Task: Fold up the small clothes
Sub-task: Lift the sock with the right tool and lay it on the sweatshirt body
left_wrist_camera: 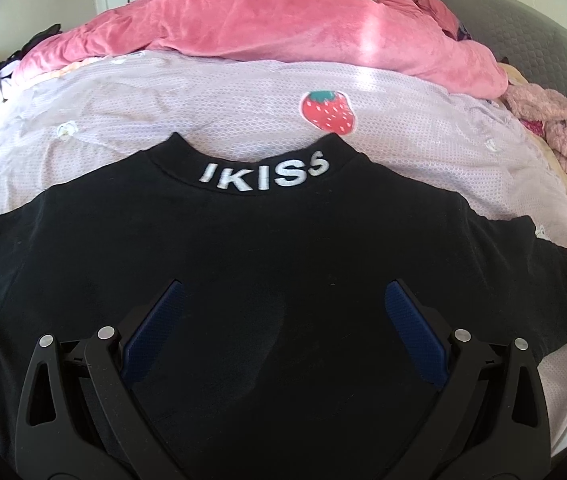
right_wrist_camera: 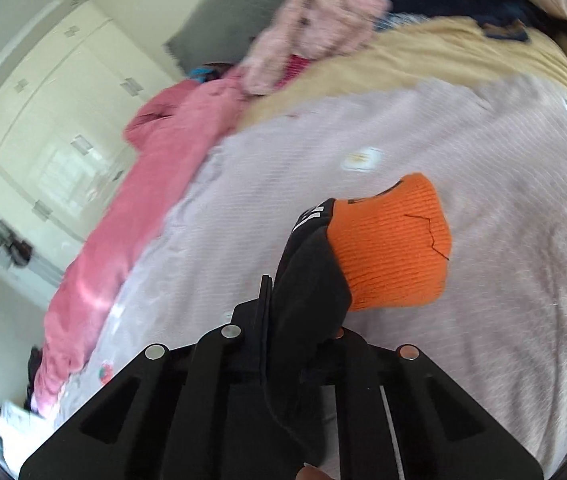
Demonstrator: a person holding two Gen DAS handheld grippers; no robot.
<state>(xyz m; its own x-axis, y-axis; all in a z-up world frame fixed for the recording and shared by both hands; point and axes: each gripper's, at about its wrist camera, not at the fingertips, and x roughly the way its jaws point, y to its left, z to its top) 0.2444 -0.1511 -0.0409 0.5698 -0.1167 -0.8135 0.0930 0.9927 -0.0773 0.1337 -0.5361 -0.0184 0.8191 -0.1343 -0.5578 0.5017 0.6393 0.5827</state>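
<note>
One black top [left_wrist_camera: 243,248] lies spread flat on the lilac bedspread [left_wrist_camera: 203,92] at the near edge of the bed, its collar lettered "IKISS" pointing toward the far side. The left gripper [left_wrist_camera: 283,300] hovers over the middle of the top with its jaws spread wide and nothing between its two blue pads [left_wrist_camera: 155,328]. The right gripper [right_wrist_camera: 279,296] is clenched on the top's black sleeve, whose single orange cuff [right_wrist_camera: 395,248] sticks out past the fingertips, lifted above the bedspread. One pink blanket [left_wrist_camera: 283,28] is bunched along the far edge, and one fluffy pink garment [left_wrist_camera: 555,128] sits at the bed's right edge.
</note>
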